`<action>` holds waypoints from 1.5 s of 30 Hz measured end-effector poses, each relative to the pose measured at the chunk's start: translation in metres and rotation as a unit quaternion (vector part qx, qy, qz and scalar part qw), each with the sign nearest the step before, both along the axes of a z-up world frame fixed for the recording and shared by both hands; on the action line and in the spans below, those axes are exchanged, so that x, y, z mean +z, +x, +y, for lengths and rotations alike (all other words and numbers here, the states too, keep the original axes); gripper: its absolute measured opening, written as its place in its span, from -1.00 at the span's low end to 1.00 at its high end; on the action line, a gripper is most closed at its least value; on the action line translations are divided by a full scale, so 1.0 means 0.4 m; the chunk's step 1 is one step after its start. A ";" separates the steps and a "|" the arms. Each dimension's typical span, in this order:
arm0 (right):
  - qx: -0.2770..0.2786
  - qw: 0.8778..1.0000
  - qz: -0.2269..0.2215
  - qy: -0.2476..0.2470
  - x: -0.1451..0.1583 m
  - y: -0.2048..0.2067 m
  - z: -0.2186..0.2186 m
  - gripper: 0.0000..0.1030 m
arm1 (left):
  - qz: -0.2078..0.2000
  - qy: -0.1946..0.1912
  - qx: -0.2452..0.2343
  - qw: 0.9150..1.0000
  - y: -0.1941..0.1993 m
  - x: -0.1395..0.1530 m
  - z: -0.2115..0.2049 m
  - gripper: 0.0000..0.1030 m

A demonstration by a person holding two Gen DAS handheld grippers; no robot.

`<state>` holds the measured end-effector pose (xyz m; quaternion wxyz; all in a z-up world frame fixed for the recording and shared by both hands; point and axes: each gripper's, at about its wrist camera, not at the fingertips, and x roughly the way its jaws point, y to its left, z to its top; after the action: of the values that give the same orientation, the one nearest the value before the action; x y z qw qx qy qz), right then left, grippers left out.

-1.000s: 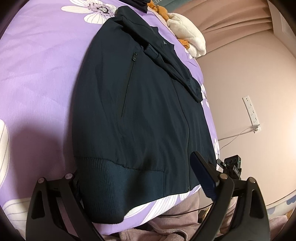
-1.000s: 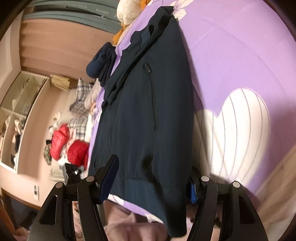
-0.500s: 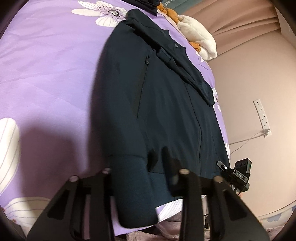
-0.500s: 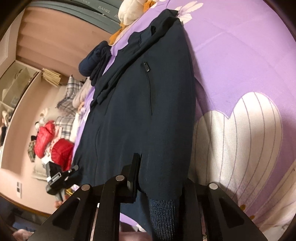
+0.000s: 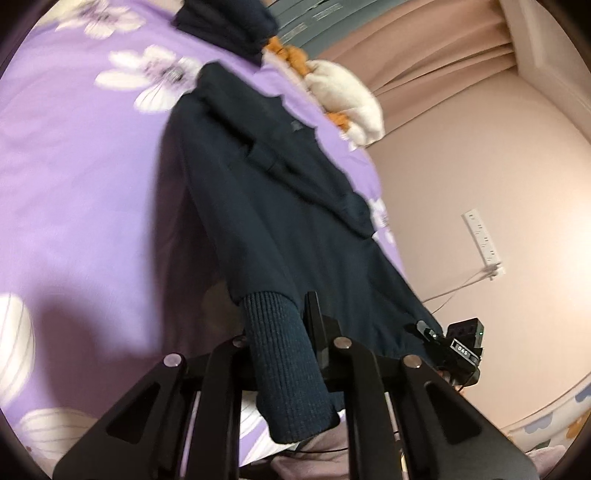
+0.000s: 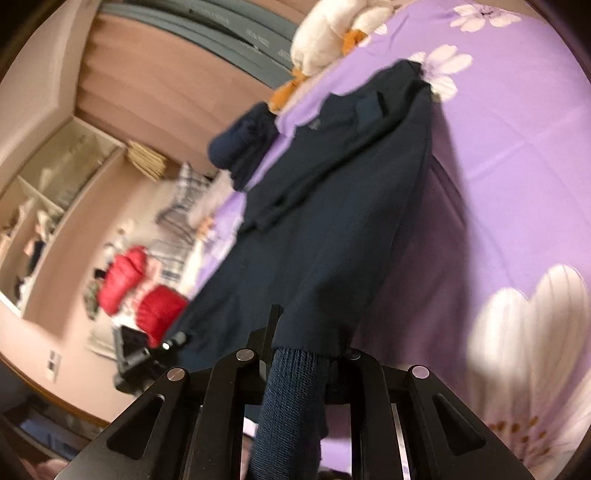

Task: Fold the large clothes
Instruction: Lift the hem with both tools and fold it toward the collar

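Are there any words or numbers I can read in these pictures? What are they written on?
"DAS" on a small white label on the black device beside the jacket's hem.
Pale lettering on the grey-green panels behind the plush toy: too blurred to read.
Small logo on the jacket chest: too small to read.

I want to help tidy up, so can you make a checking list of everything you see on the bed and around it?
Surface: purple bedspread with white flowers.
Job's things: dark navy jacket, hem end lifted, collar end on the bed.
Clutter: folded dark clothes; white and orange plush toy; red items on the floor.
Grippers: left gripper and right gripper each shut on the ribbed hem.
Cables: white cord hanging from wall power strip.
Surroundings: pink wall, curtains, shelves.
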<state>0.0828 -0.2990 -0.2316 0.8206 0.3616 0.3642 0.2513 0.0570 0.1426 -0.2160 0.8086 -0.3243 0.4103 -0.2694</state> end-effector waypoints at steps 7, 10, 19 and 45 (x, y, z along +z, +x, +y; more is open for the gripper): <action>-0.003 0.999 -0.044 0.008 0.063 0.003 0.007 -0.67 | -0.067 -0.013 -0.005 0.998 0.000 0.094 -0.012 -0.78; -0.002 0.998 -0.058 0.014 0.081 -0.005 0.005 -0.67 | -0.085 -0.021 -0.005 0.996 -0.004 0.110 -0.014 -0.78; 0.004 0.997 -0.072 0.037 0.093 -0.015 -0.001 -0.67 | -0.108 -0.029 -0.005 0.994 -0.008 0.150 -0.010 -0.79; 0.014 0.996 -0.080 0.038 0.085 -0.034 -0.035 -0.67 | -0.132 0.000 0.001 0.991 -0.087 0.198 -0.010 -0.85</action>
<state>0.0692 -0.3129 -0.1976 0.8294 0.3656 0.2924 0.3048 0.0223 0.1385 -0.1369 0.8561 -0.2860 0.2993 -0.3092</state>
